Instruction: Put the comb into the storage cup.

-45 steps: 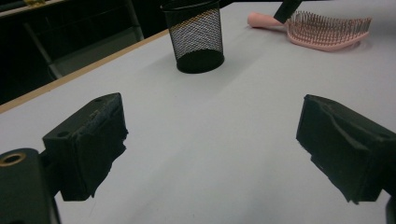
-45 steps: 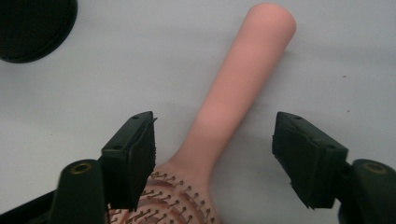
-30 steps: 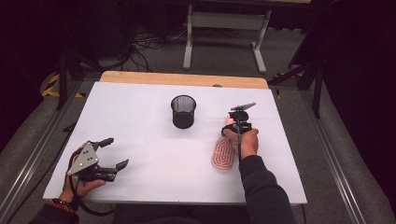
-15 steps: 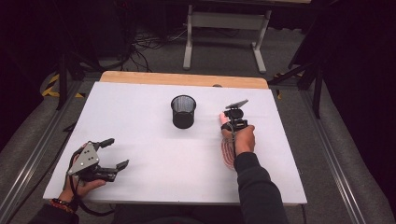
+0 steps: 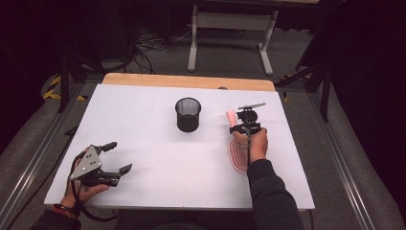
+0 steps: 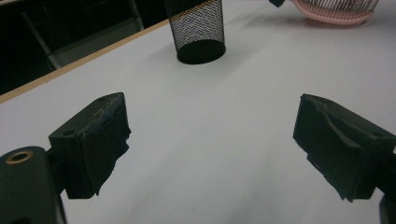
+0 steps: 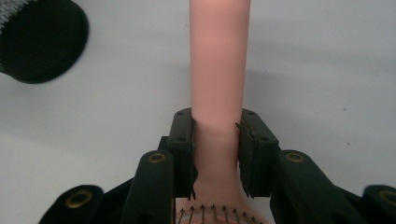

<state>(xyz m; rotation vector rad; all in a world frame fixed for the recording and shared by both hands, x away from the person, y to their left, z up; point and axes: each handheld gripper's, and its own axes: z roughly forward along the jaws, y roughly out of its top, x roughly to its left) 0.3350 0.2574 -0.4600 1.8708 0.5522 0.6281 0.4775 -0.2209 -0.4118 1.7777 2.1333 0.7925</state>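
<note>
- The right tongs gripped a pink brush handle between both jaws.
- A black mesh cup stood upper left on the white bench.

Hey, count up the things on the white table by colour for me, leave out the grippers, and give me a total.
Black: 1, the mesh cup.
Pink: 1, the hairbrush, its handle clamped in the right gripper.
Total: 2.
</note>
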